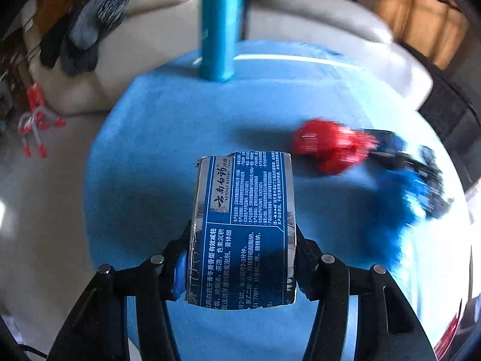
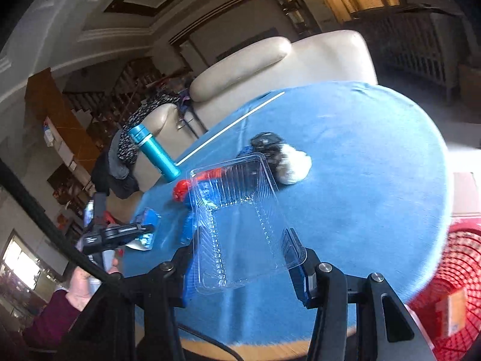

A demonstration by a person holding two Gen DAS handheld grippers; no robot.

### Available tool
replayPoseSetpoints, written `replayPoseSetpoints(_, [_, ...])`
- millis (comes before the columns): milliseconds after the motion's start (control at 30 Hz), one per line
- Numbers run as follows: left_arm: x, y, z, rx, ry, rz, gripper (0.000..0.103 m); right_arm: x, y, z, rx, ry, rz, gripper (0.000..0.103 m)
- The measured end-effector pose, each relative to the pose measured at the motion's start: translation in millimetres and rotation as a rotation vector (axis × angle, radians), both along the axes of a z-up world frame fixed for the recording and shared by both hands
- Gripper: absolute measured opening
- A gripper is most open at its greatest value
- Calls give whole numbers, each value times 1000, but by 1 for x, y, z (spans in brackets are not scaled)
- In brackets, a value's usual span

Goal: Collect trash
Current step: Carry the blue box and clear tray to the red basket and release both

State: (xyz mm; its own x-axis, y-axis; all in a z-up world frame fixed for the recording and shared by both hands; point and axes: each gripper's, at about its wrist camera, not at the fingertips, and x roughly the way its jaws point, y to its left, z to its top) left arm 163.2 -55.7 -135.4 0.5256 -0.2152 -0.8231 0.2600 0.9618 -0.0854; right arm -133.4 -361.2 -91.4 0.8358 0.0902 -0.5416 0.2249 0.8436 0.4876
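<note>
Left gripper (image 1: 242, 258): my jaws are pinching a blue toothpaste box (image 1: 240, 228) across its width, both pads against its sides; most of the box juts out ahead of them.
Right gripper (image 2: 245, 258): my jaws are clamped on a clear plastic tray (image 2: 237, 219), which hangs tilted above the worktop (image 2: 360, 180).
Bin: a red mesh basket (image 2: 451, 276) sits beside and below the worktop rim on my right; I judge it the place for the trash.
Still to collect: a red and blue piece (image 1: 324, 146), blurred, and in the right view a dark and white lump (image 2: 282, 159); I cannot tell what either is.
Step in hand: I judge it as carrying both pieces off to the basket.
Doing it well: hold the thin tray gently, as it looks likely to flex and slip; keep the box level so its long end does not swing.
Edges: the round worktop falls away close under my right gripper, so the tray should pass the rim before I let go.
Open room: wide bare cloth in the middle; a teal bottle (image 1: 219, 27) stands at the far edge near the sofa (image 2: 300, 60), well apart from my path.
</note>
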Motion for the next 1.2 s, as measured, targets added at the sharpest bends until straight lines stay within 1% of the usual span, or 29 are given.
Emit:
replayPoseSetpoints(100, [-35,-29,21,-8,-64,-127,59,-28,-12,-2,-17,10,-49,53])
replayPoseSetpoints(167, [-63,-60,34,-1,-106,-245,59,-48,-21,-4,-15,19,-82,53])
replayPoseSetpoints(233, [-90,-91,43,2,-124,-367,59,-70,-31,-5,-10,26,-126,53])
replayPoseSetpoints(300, [-119,-124,49,-6,-123,-489,59,-95,-42,-5,-16,33,-172,54])
replayPoseSetpoints(333, [-135,-143,51,-16,-110,-560,59,-107,-47,-5,-21,34,-196,54])
replayPoseSetpoints(400, [-159,-171,52,-30,-84,-666,59,-133,-59,-4,-20,36,-252,54])
replayPoseSetpoints(433, [-175,-189,51,-30,-66,-727,59,-145,-65,-5,-15,36,-275,54])
replayPoseSetpoints(533, [-213,-234,47,-18,-17,-867,60,-180,-80,-8,-12,47,-349,56])
replayPoseSetpoints(600, [-236,-261,41,-10,25,-948,61,-199,-89,-13,2,59,-388,56])
replayPoseSetpoints(667, [-256,-282,34,8,48,-1005,62,-214,-97,-18,30,64,-424,57])
replayPoseSetpoints(733, [-269,-301,26,19,80,-1057,63,-226,-105,-24,66,67,-452,61])
replayPoseSetpoints(767, [-273,-308,23,21,100,-1076,63,-230,-108,-27,86,69,-462,64])
replayPoseSetpoints(800, [-276,-314,20,26,118,-1090,64,-234,-113,-30,110,74,-475,70])
replayPoseSetpoints(867, [-279,-322,18,28,136,-1099,64,-238,-117,-33,143,72,-490,71])
replayPoseSetpoints(933, [-276,-318,20,17,123,-1084,65,-241,-122,-35,164,65,-505,71])
replayPoseSetpoints(1000, [-267,-309,22,14,108,-1062,68,-240,-122,-35,174,61,-514,71])
replayPoseSetpoints(1100, [-239,-278,23,23,70,-1007,68,-224,-123,-31,176,51,-494,71])
replayPoseSetpoints(1200, [-206,-241,28,3,60,-894,68,-198,-120,-23,149,36,-452,71])
